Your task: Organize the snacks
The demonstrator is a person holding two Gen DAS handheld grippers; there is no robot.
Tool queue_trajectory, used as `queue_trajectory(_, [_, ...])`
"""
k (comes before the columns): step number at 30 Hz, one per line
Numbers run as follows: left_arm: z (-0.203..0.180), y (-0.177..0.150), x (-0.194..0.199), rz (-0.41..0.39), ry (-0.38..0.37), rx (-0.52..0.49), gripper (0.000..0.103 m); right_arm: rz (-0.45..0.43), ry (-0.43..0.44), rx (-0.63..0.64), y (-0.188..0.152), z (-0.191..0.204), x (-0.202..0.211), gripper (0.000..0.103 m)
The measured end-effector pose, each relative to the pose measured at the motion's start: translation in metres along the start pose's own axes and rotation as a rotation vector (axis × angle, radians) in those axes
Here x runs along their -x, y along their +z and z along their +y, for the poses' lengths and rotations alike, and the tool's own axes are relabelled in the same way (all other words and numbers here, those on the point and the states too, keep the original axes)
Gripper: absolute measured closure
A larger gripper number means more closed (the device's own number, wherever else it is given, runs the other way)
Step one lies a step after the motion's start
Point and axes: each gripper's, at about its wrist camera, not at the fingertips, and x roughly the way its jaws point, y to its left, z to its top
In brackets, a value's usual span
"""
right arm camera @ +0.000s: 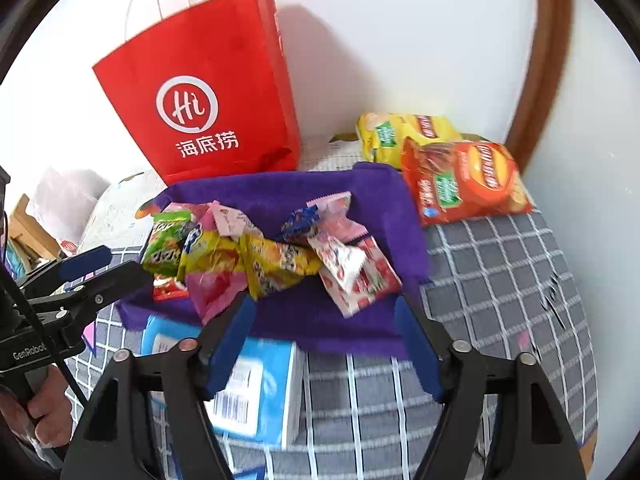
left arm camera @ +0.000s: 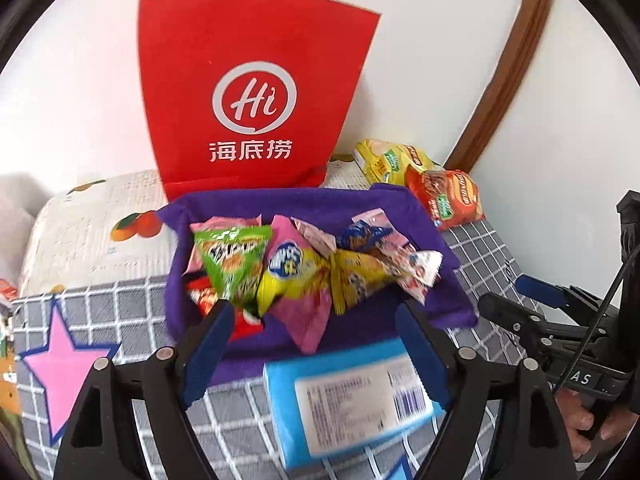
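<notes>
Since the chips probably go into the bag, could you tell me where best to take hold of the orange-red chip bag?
Grip the orange-red chip bag at its near crimped end, coming from the front with the open right claw. It lies flat beside the purple cloth, with the yellow chip bag crowding its far side.

Both wrist views face the snack pile [left arm camera: 308, 268] closely, side by side.

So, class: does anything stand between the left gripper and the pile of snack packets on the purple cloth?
Nothing visible does. The left gripper is open just short of the snack packets on the purple cloth; the blue tissue pack lies below it.
</notes>
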Motion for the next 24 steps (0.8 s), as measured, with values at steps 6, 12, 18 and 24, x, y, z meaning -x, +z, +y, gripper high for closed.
queue_trajectory(6, [-0.013,-0.027,0.044,-0.053,0.026,-0.014,0.01,-0.033,-0.053,-0.019,-0.036,0.008,0.044,0.012])
queue_trajectory(12, [-0.034,-0.061,0.088,-0.102,0.065,-0.051,0.009,-0.057,-0.074,-0.042,-0.075,0.015,0.087,0.01])
queue_trajectory(18, [-0.049,-0.092,0.122,-0.142,0.075,-0.05,0.009,-0.121,-0.076,-0.046,-0.114,0.021,0.138,0.01])
queue_trajectory(24, [-0.06,-0.127,0.15,-0.178,0.069,-0.042,0.009,-0.168,-0.092,-0.05,-0.15,0.024,0.173,0.01])
